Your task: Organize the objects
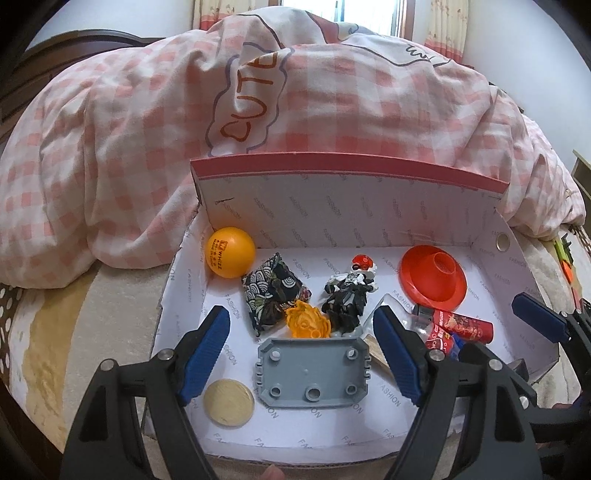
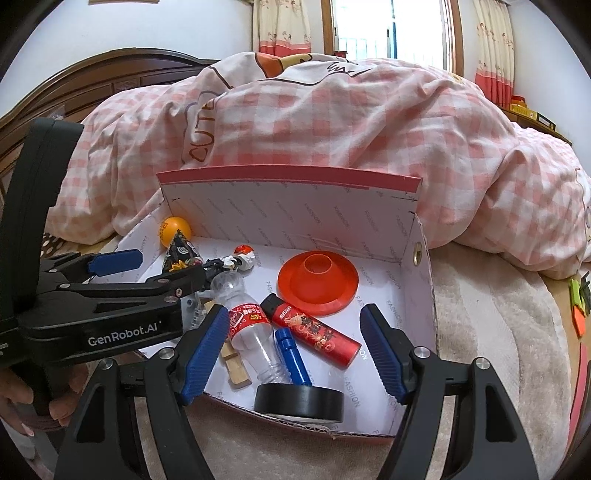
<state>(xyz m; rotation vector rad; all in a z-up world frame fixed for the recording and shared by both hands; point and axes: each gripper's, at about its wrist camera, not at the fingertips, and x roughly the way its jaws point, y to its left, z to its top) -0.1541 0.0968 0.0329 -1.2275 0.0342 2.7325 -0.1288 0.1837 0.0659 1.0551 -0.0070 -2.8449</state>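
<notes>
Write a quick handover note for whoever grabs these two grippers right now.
Left gripper: open, empty, poised over the grey plate.
Right gripper: open, empty, above the clear bottle and red lighter.
Everything visible already lies in the box: orange ball, red cone, black tape roll, gold disc.
What's left can't be judged from here.

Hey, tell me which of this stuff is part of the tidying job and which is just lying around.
Part of the job:
- box
- orange ball
- grey plate
- red lighter
- plastic bottle
- black tape roll
- left tool and right tool, both open

Just lying about:
- checked quilt
- curtains
- headboard
</notes>
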